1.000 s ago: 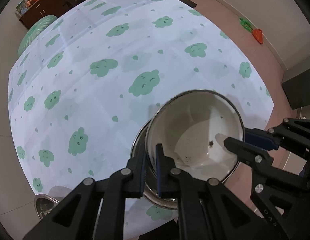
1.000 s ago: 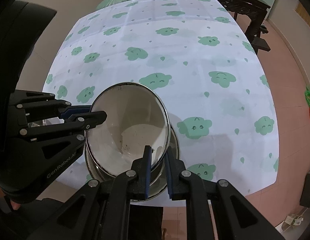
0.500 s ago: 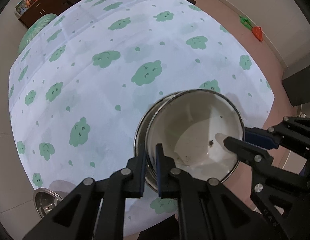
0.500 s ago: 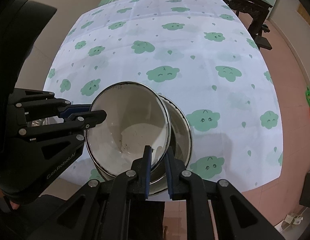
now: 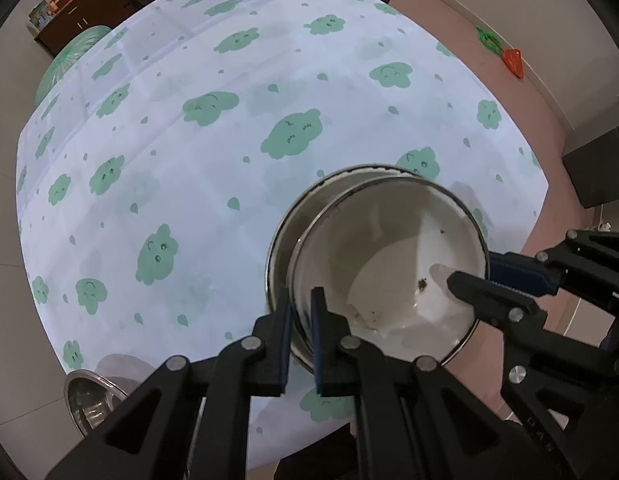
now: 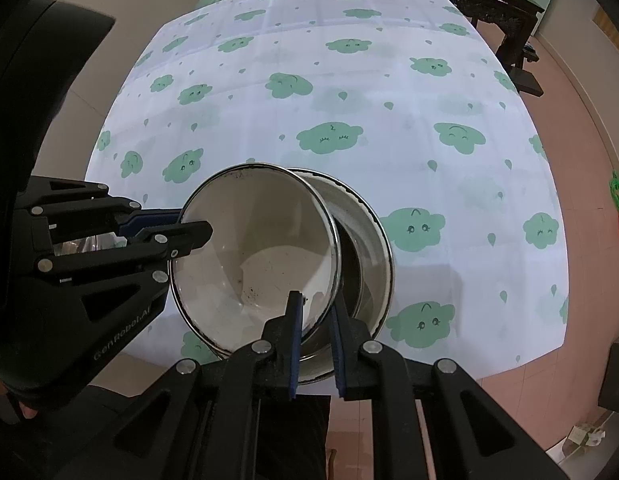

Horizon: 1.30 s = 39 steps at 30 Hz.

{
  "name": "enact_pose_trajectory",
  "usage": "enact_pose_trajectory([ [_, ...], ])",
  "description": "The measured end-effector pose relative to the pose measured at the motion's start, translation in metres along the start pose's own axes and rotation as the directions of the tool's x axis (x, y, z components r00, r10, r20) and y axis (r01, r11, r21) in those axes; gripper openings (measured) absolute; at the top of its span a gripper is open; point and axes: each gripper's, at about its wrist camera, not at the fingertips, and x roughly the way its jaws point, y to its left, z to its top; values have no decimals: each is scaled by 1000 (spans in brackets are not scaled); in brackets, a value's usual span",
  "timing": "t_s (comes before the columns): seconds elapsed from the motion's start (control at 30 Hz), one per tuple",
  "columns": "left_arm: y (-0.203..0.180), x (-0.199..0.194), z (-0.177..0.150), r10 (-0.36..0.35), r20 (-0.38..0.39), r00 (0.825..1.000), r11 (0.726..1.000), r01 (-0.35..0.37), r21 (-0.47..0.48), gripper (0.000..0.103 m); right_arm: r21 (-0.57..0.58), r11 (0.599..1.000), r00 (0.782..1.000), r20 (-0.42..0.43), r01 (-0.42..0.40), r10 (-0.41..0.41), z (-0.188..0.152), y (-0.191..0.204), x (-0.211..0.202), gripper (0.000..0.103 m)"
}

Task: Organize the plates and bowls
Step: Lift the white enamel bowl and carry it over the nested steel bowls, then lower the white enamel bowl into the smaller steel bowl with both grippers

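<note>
Tablecloth [image 5: 229,152] bears white bowl [image 5: 393,280] nested in steel bowl [image 6: 369,248].

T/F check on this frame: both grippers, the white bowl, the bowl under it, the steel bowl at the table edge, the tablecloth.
1. Both grippers clamp the white bowl: left gripper, right gripper. True.
2. The white bowl holds soup. False: only dark specks inside.
3. A metal bowl lies beneath the white one. True.
4. The tablecloth is plain red. False: white with green clouds.
5. The steel bowl at the table edge is stacked too. False: it stands apart.
</note>
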Motion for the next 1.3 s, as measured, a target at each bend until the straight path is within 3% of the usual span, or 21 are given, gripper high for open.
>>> enact_pose_trajectory([
  [1.3, -2, 40, -6, -23, -84, 996, 999, 21, -29, 6, 6, 1000, 997, -71, -23, 23, -6, -8, 35, 15],
])
